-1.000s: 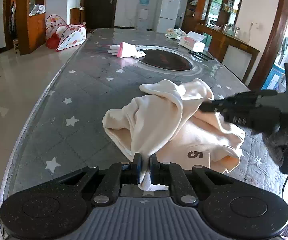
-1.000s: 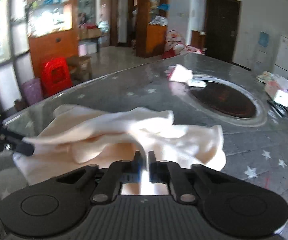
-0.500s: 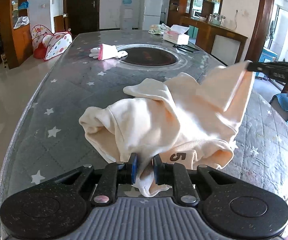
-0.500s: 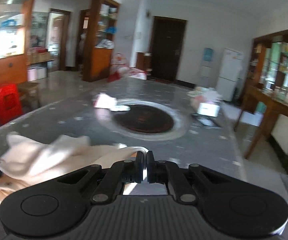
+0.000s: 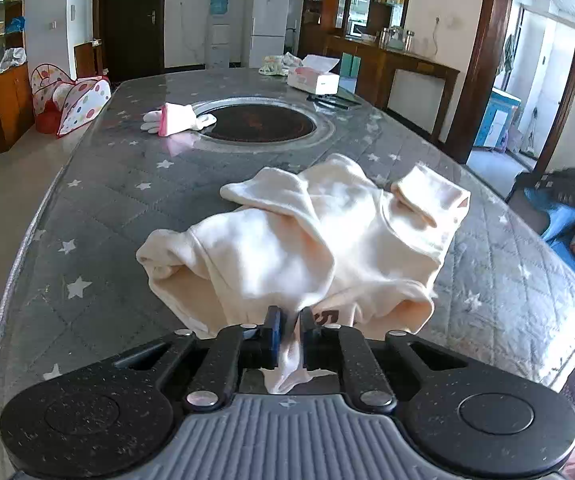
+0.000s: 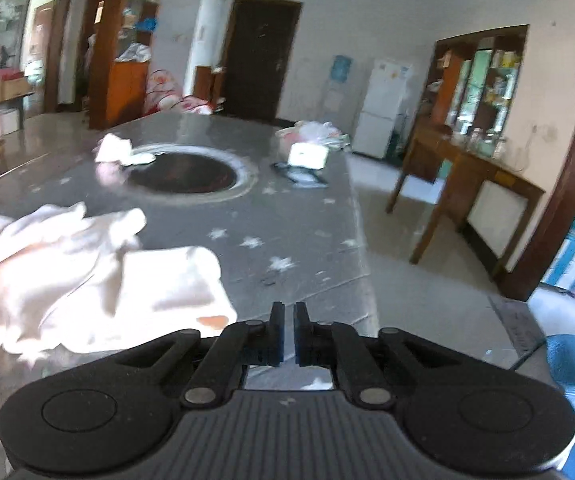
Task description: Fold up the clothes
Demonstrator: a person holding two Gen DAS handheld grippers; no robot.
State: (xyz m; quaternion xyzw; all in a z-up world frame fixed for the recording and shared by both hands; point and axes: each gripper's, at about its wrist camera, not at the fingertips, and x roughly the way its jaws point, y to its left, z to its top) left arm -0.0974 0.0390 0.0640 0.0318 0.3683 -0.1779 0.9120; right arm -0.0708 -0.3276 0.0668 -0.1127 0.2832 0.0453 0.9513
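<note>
A cream garment (image 5: 307, 240) lies bunched on the grey star-patterned table (image 5: 127, 200), with a dark printed digit (image 5: 327, 315) showing near its front hem. My left gripper (image 5: 289, 320) is shut on a fold of that hem, and a tail of cloth hangs down between the fingers. In the right wrist view the same garment (image 6: 99, 276) rests on the table to the left of my right gripper (image 6: 288, 316). That gripper's fingers stand nearly together with nothing between them, clear of the cloth and above the table near its right edge.
A round dark inset (image 5: 259, 122) sits mid-table, with a pink-and-white glove (image 5: 175, 120) beside it. A tissue box (image 5: 315, 80) and bags stand at the far end. The table edge (image 6: 361, 240) drops to the floor on the right, with a wooden sideboard (image 6: 467, 164) beyond.
The right gripper held a corner of the garment lifted; that corner now lies dropped on the pile and the gripper has swung right, empty. The left gripper kept its hold.
</note>
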